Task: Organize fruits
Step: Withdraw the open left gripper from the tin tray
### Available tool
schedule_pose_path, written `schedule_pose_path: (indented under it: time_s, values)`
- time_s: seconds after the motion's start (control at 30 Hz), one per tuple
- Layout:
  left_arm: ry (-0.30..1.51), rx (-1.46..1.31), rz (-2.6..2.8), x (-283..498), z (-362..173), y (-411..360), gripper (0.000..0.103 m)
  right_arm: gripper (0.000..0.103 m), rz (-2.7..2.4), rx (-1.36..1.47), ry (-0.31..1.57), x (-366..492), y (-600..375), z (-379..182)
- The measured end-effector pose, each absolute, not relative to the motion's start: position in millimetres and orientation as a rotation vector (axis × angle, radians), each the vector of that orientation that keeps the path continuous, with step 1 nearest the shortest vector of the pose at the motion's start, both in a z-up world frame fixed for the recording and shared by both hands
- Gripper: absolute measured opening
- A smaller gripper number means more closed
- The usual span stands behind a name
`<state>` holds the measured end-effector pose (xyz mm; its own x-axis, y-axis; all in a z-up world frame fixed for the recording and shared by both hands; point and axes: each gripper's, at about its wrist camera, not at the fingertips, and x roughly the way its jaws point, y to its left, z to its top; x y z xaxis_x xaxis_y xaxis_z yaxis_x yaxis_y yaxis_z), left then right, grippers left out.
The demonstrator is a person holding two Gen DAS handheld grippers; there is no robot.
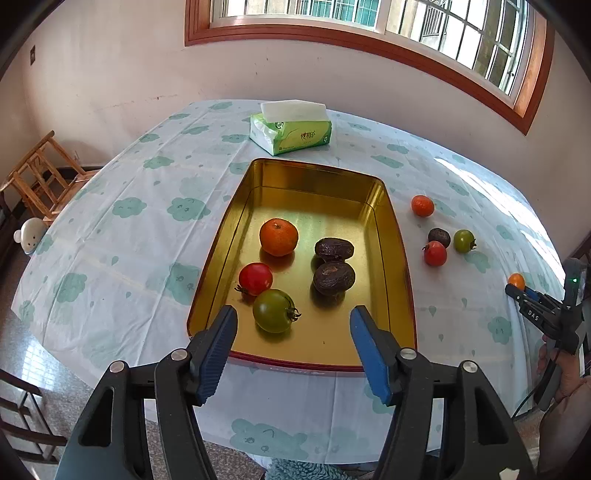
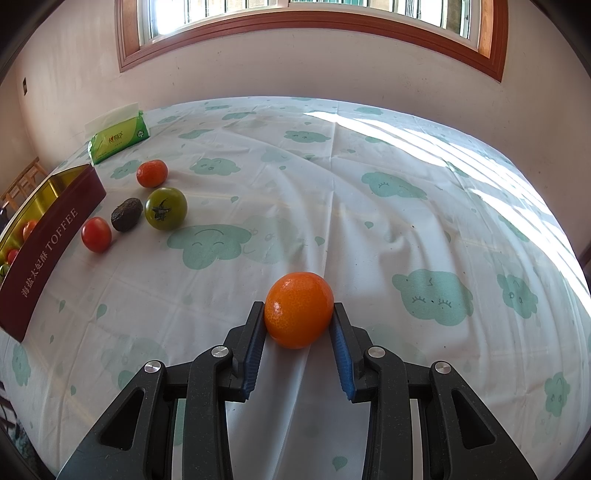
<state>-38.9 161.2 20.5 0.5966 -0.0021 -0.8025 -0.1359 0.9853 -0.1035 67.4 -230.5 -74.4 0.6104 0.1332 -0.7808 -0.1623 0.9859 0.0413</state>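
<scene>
While the right gripper [image 2: 298, 321] pinches the orange [image 2: 298, 309] and the left gripper [image 1: 293, 332] gapes empty above the tin [image 1: 400, 280], a loose grip could drop it

A pale plaster wall [image 1: 110, 74] runs behind the table [image 2: 369, 184], marked with faint stains and a thin horizontal scuff. Set high in it is a wide window [image 1: 369, 18] with a reddish-brown wooden frame and white bars, daylight pouring through. Sun falls in bright slatted stripes on the tablecloth [image 2: 258, 155], white with teal smiling clouds and drops. A small dark switch plate [image 1: 32, 55] sits on the wall at left. Below it stands 1 bare wooden chair [image 1: 44, 173]. The speckled floor [image 1: 37, 354] shines with reflected light.
</scene>
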Motion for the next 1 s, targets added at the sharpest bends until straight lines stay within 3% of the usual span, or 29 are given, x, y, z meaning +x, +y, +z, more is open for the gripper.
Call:
schedule_pose_path:
  time_s: [1.0]
  values:
    - [0.94,-0.201,0.154,-8.8,-1.7,208.3,0.075,0.033,0.161,-0.045,0.876,62.7,-208.4,-52.5]
